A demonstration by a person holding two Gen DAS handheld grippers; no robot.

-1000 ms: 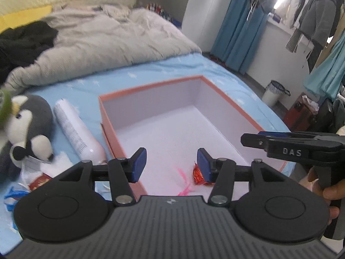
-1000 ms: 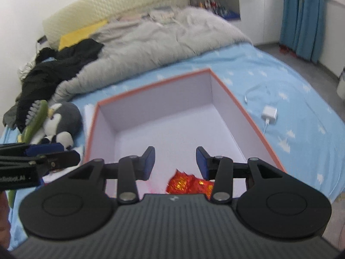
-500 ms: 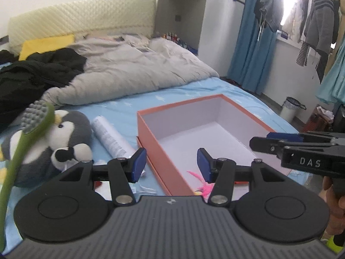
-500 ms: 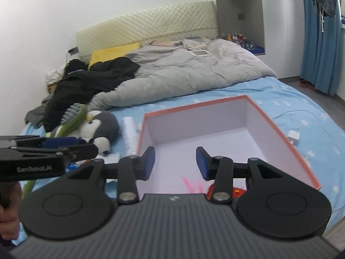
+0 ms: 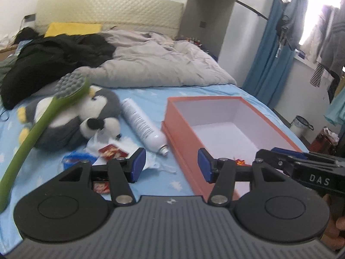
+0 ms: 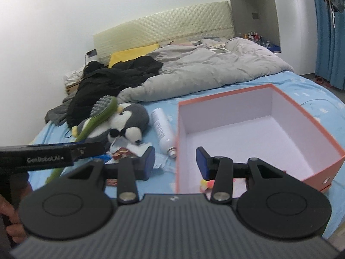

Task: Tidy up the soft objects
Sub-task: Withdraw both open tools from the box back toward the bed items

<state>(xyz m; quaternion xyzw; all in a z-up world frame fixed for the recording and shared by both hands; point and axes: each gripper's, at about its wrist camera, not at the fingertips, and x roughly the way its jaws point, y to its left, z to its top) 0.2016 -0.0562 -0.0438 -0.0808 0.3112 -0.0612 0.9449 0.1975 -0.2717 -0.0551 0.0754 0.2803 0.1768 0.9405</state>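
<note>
An orange box (image 5: pixel 179 133) (image 6: pixel 301 112) with a white inside sits on the blue bed sheet; a small red-orange wrapped thing (image 5: pixel 239 161) and a pink-yellow scrap (image 6: pixel 207 183) lie at its near end. Left of it lie a white spray can (image 5: pixel 142 125) (image 6: pixel 162 129), a grey-white penguin plush (image 5: pixel 71 116) (image 6: pixel 129 120) with a green long-handled brush (image 5: pixel 38 127) (image 6: pixel 101 112) across it, and red wrappers (image 5: pixel 112 151) on white tissue. My left gripper (image 5: pixel 171 166) is open over the sheet by the box's left wall. My right gripper (image 6: pixel 175 161) is open, straddling that wall. Neither holds anything.
A grey duvet (image 5: pixel 155 64), black clothes (image 5: pixel 49 58) and a yellow pillow (image 5: pixel 71 29) cover the far bed. Blue curtains (image 5: pixel 267 60), hanging clothes and a white bin (image 5: pixel 301 125) stand right. A hand holds each gripper at the frame edges.
Both grippers have drawn back and swung left from over the box's inside, so the plush, brush and can now show fully. Their jaw gaps look unchanged.
</note>
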